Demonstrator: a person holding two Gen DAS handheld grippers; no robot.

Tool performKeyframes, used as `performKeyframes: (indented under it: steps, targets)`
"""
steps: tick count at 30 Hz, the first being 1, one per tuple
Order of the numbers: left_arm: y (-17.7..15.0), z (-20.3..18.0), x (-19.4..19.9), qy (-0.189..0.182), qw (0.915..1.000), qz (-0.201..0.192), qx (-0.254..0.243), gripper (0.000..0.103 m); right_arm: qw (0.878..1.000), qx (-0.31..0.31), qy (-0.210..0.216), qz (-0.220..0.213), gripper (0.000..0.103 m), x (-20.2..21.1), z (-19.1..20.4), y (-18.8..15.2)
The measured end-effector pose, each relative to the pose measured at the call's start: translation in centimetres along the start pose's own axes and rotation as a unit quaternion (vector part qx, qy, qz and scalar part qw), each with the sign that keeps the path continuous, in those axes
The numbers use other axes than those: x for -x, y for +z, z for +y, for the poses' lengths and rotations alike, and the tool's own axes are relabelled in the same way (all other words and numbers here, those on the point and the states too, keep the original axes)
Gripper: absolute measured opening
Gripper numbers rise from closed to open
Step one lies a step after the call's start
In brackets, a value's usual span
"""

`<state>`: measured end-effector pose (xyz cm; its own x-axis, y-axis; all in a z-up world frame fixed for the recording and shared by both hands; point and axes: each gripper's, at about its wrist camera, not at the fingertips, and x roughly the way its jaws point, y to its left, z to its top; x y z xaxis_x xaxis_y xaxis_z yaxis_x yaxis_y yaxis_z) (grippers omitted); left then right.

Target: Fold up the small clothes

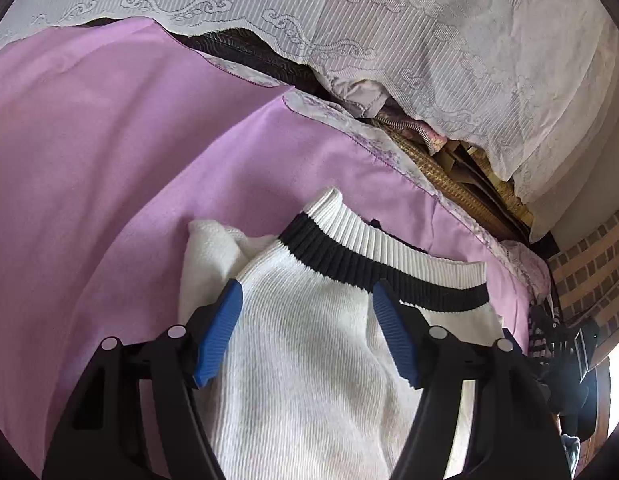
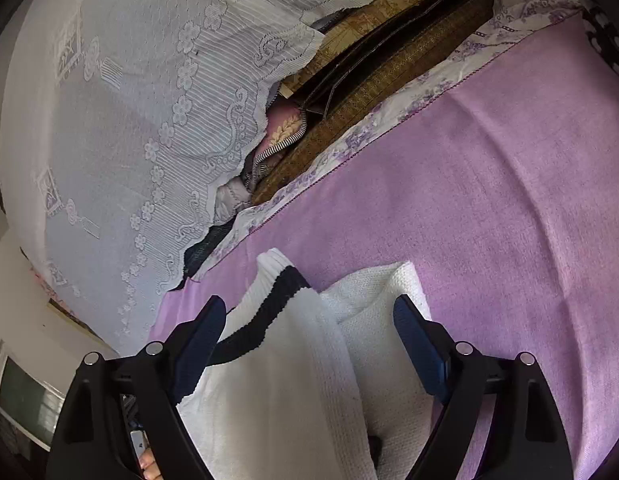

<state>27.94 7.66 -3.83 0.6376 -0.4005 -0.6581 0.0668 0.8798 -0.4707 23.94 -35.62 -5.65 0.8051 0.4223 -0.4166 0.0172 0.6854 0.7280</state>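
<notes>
I see white knit top lying on purple bed sheet, black-and-white ribbed band at far end. My left gripper over it, jaws spread, nothing pinched. My right gripper same: jaws wide, cloth below, not pressed. Looks like one fold just laid down, both grips let go. Next I think: pick fresh edge, pinch both sides, fold again. No box or basket seen for clothes.

light: soft daylight, even | shadows: faint | focus: sharp | edges: fisheye bending, dark vignette corners
</notes>
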Motion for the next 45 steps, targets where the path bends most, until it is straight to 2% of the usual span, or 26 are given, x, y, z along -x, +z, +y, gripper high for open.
performKeyframes:
  steps: [2,4,7,8,10,12,13,14,15,17,18,19,20,21,23,25,28,31,36,37,39,41,43,45]
  targets:
    - [-1.2,-1.3,2.0,0.008,0.9992,-0.013,-0.038,0.073,0.998,0.065,0.001,-0.011,0.086,1.4,3.0,-0.7]
    - [-2.5,-3.3,3.6,0.003,0.9961,-0.015,-0.086,0.078,0.992,0.121,0.019,0.001,0.086,2.2,6.2,-2.2]
    - [-4.8,-5.3,4.6,-0.03,0.9919,0.005,-0.123,0.084,0.985,0.133,0.093,0.058,0.088,2.1,8.8,-4.9]
    - [-5.6,-5.7,4.6,-0.031,0.9904,0.012,-0.134,0.084,0.983,0.126,0.106,0.077,0.091,2.0,9.1,-5.8]
    - [-7.1,-6.0,4.3,-0.009,0.9891,0.021,-0.146,0.084,0.982,0.113,0.109,0.107,0.092,1.7,8.9,-7.6]
    - [-8.2,-5.2,3.7,0.006,0.9893,0.038,-0.141,0.084,0.983,0.102,0.086,0.122,0.092,1.7,7.8,-8.9]
    - [-8.7,-4.9,3.7,0.012,0.9886,0.035,-0.146,0.084,0.986,0.09,0.067,0.124,0.092,1.9,6.8,-9.2]
    - [-9.1,-4.8,4.0,0.023,0.9867,0.03,-0.158,0.084,0.987,0.079,0.067,0.125,0.092,2.3,5.9,-9.5]
    - [-9.4,-4.8,4.2,0.036,0.9849,0.026,-0.167,0.084,0.986,0.072,0.086,0.122,0.089,3.0,5.0,-9.5]
    - [-10.1,-4.5,5.0,0.056,0.9836,0.017,-0.171,0.084,0.989,0.065,0.082,0.109,0.083,4.5,4.0,-9.4]
    - [-10.4,-4.1,5.3,0.066,0.9832,0.016,-0.169,0.084,0.99,0.06,0.075,0.099,0.083,5.3,3.4,-9.3]
    - [-10.6,-3.6,5.5,0.078,0.9832,0.017,-0.164,0.085,0.994,0.056,0.044,0.085,0.086,6.3,2.8,-9.2]
    - [-10.7,-2.9,5.8,0.081,0.9846,0.019,-0.154,0.085,0.995,0.046,0.046,0.079,0.087,6.9,1.8,-9.2]
    - [-10.6,-2.1,6.2,0.068,0.9876,0.021,-0.14,0.085,0.995,0.029,0.054,0.076,0.086,7.4,0.9,-9.1]
    - [-10.5,-0.7,7.4,0.053,0.9926,0.019,-0.108,0.087,0.997,0.012,0.044,0.06,0.085,8.5,0.1,-8.8]
    - [-10.5,1.0,8.3,0.075,0.9945,0.015,-0.072,0.09,0.998,0.039,0.016,0.047,0.086,9.6,1.0,-9.0]
    - [-10.6,3.7,9.0,0.032,0.9989,0.034,-0.011,0.09,0.993,0.111,-0.015,0.034,0.087,10.2,3.6,-9.9]
    - [-10.6,4.5,9.6,0.005,0.9993,0.033,0.014,0.09,0.986,0.159,-0.004,0.041,0.087,9.9,6.1,-11.5]
    - [-10.9,2.9,9.3,-0.002,0.9994,0.034,-0.005,0.09,0.973,0.205,0.048,0.091,0.091,7.7,9.3,-14.3]
    - [-10.9,2.6,9.1,0.005,0.9994,0.033,-0.013,0.09,0.972,0.208,0.052,0.101,0.092,7.2,9.5,-14.6]
    - [-10.9,2.2,8.2,0.042,0.998,0.037,-0.028,0.092,0.97,0.206,0.04,0.122,0.094,5.8,9.3,-15.0]
    - [-11.0,1.9,6.8,0.082,0.9943,0.048,-0.049,0.096,0.974,0.17,0.018,0.148,0.094,4.4,7.5,-14.8]
    - [-11.2,1.0,6.4,0.12,0.9883,0.044,-0.082,0.098,0.979,0.123,0.05,0.153,0.094,4.3,5.9,-14.3]
    - [-11.5,0.5,6.4,0.149,0.983,0.038,-0.1,0.099,0.98,0.111,0.065,0.149,0.094,5.0,5.7,-14.2]
